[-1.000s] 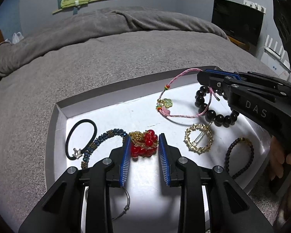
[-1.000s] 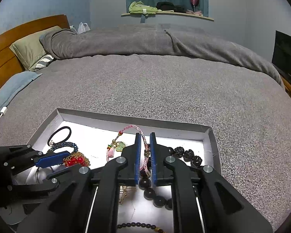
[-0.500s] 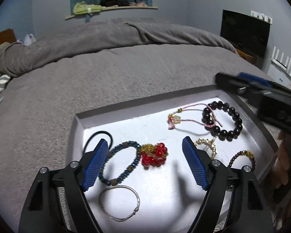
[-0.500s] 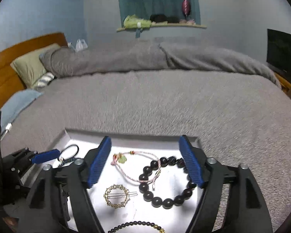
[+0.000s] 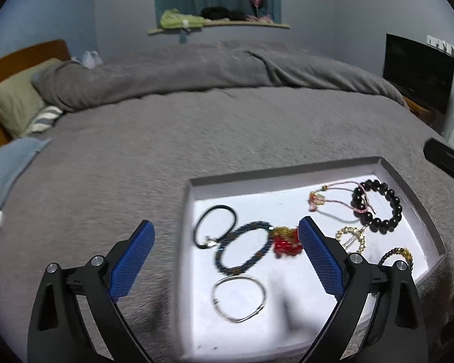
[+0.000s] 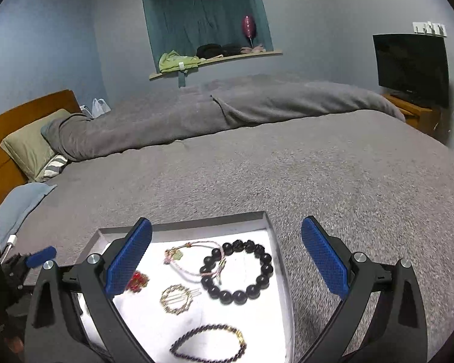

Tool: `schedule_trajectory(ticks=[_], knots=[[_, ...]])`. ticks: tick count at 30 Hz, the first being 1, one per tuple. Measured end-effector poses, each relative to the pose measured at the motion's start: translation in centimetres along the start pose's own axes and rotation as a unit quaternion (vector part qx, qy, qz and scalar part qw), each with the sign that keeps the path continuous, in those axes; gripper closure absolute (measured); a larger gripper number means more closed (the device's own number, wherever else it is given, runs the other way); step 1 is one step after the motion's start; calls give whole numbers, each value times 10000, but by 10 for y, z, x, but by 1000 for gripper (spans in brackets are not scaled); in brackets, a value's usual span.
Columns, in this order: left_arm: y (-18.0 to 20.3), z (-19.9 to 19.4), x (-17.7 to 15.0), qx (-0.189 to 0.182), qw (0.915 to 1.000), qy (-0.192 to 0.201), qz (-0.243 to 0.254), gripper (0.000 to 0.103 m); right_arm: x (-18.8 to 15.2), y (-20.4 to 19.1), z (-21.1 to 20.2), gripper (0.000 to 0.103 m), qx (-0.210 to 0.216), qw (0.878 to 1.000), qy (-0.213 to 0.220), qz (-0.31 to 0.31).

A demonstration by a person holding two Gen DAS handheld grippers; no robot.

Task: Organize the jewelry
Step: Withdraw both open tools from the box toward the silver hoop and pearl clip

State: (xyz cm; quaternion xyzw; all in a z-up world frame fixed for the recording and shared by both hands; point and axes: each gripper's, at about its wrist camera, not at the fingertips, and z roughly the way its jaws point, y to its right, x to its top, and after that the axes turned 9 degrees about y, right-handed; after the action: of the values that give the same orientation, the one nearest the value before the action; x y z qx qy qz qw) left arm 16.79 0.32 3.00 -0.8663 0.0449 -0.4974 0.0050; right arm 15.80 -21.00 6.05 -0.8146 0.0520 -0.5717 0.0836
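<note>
Jewelry lay spread inside a shallow white tray with low grey cardboard-like walls, set on the nubby grey bedspread. In the left wrist view we saw a thin black elastic hair tie touching a rope-like bracelet of small blue and gold beads, and against that a knot of glossy red beads on gold chain. Nearer the camera lay a plain silver wire bangle, bent slightly out of round. Toward the tray's right side, a pink braided cord bracelet with a small green charm lay threaded across a ring of large round black beads. Beside them sat a scalloped gold hair clip, and nearest the camera a dark purple twisted bracelet with a gold section.

We held both grippers above the tray, each grasping nothing. The left gripper had just been spreading its ribbed blue pads wide, with only the jewelry far below showing between them. The right gripper had likewise just been spreading, its jaws released and bare.
</note>
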Motion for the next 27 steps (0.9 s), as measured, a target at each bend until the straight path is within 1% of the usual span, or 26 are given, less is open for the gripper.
schedule_trajectory(ticks=[6,11,13,16,18,21,24,27], knots=[[-15,-21,-5,-53,9993,-17,-375,7,-19,-8,-23,5,22,9998,-56,-175],[-19,-33,-16,29,9992,-60,-406,7,-38,-4,-40,5,-41,9995,-96,-287],[-21,-37,-20,29,9990,-90,-435,7,-47,0,-47,5,-158,9992,-105,-358],[-29,-44,-29,42,9986,-133,-501,7,-57,7,-56,5,-169,9993,-205,-262],[-34,-48,-36,48,9983,-189,-548,7,-63,9,-61,5,-72,9993,-308,-212],[-39,-55,-46,32,9980,-242,-585,7,-72,3,-71,5,32,9987,-344,-365],[-41,-63,-53,114,9985,-224,-485,7,-81,-8,-82,5,221,9976,-388,-527],[-46,-70,-60,184,9985,-213,-464,7,-94,-23,-89,5,563,9943,-574,-699]])
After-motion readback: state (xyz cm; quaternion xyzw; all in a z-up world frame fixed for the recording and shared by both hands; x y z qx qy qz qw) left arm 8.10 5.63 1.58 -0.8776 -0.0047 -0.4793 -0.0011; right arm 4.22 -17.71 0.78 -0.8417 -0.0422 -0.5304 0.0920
